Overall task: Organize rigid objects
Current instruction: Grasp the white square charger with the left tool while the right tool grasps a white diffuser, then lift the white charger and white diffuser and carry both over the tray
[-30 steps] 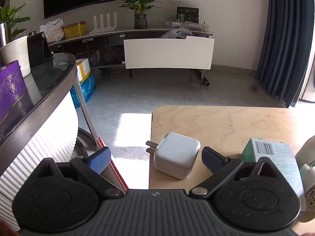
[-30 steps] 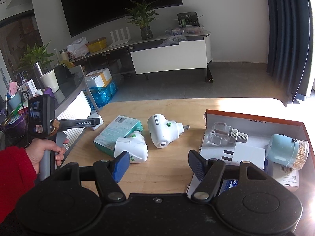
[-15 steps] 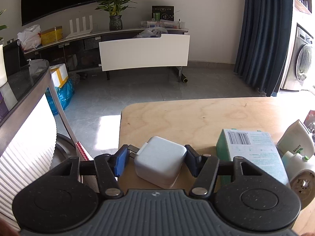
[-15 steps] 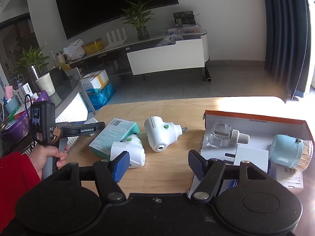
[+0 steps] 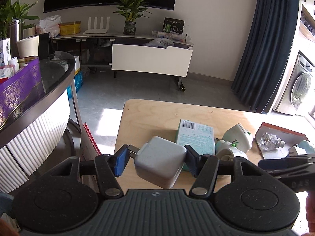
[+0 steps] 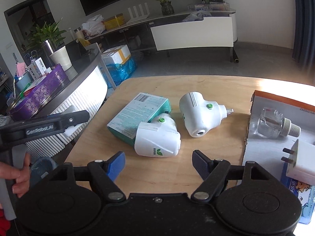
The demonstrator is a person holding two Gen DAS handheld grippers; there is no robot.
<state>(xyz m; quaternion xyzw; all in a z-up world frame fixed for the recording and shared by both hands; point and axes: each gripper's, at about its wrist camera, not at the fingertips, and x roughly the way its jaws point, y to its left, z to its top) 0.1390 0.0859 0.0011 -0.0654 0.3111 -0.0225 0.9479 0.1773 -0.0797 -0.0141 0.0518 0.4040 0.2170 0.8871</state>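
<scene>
The left gripper (image 5: pixel 155 163) holds the white charger (image 5: pixel 160 162) clamped in its jaws, lifted clear of the tabletop (image 5: pixel 157 116). The charger looks light, stiff and smooth-sided, so it is best pinched across its flat faces, away from the prongs. The right gripper (image 6: pixel 158 162), whose jaws have just been opening wide with nothing between them, hovers just short of the nearer white plug-in (image 6: pixel 157 138), probably a light, hard shell best taken across its body.
</scene>
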